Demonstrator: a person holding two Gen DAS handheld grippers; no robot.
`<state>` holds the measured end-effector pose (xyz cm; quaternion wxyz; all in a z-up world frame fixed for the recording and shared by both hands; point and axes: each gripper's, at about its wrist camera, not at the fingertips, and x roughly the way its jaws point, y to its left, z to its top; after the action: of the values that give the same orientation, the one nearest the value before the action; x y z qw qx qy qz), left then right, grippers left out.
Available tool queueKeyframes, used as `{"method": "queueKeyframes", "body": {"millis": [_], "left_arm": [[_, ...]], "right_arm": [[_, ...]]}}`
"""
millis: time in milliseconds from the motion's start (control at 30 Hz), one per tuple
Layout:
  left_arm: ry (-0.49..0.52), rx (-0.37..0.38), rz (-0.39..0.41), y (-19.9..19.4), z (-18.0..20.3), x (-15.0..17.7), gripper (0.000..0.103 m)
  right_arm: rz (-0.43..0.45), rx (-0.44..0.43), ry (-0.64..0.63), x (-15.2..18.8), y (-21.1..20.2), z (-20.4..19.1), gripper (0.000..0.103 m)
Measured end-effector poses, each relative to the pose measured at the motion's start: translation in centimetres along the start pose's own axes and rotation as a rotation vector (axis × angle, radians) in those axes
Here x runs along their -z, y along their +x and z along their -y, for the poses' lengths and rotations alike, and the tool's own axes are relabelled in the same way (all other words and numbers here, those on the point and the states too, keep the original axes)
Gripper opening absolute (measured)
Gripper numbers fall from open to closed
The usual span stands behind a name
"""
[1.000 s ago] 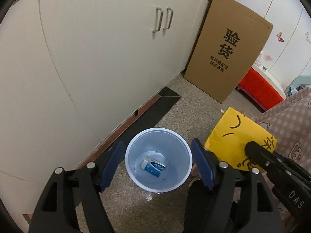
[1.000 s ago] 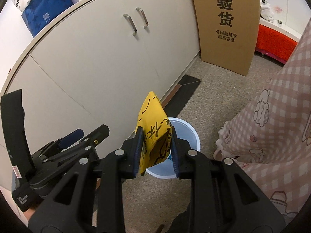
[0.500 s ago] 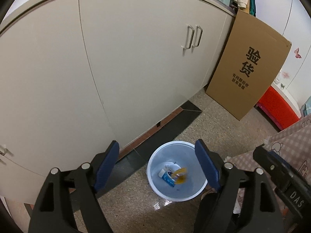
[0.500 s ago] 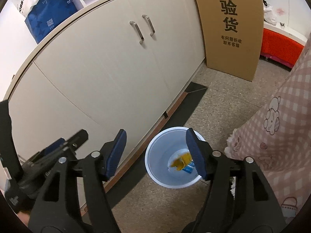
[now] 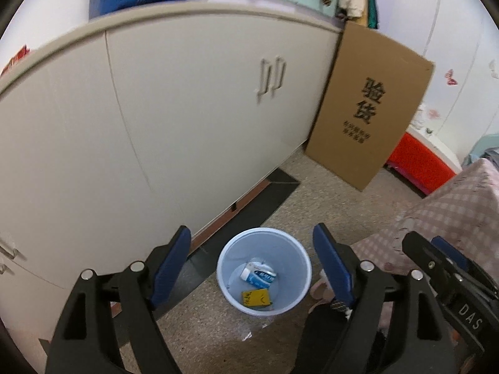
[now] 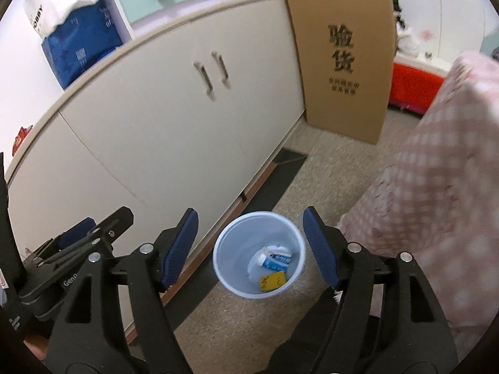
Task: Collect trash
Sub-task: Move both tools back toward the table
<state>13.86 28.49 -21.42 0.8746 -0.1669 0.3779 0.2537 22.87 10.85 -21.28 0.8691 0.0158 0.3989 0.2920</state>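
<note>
Yellow packet [image 5: 256,298] lies flat in bin [image 5: 299,283] beside blue-white box [image 5: 261,276], no longer clamped; right gripper [image 6: 251,243] empty, jaws opening; left gripper [image 5: 252,263] spread, empty.

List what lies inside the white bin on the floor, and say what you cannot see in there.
Inside the white bin lie two things: a blue-and-white packet and a yellow packet beside it. The near inner wall is hidden by the rim, so anything against it cannot be seen.
</note>
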Motion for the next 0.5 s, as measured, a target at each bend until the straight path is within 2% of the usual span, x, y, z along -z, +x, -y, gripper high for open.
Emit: {"method": "queueKeyframes", "body": {"millis": [233, 500], "left_arm": [[0.092, 0.066, 0.134, -7.2, 4.3, 0.1, 0.084], [0.258, 0.183, 0.199, -13.1, 11.9, 2.6, 0.085]], "right_arm": [[0.146, 0.054, -0.011, -0.4, -8.8, 1.7, 0.071], [0.172, 0.153, 0.005, 0.8, -17.5, 7.1, 0.071]]}}
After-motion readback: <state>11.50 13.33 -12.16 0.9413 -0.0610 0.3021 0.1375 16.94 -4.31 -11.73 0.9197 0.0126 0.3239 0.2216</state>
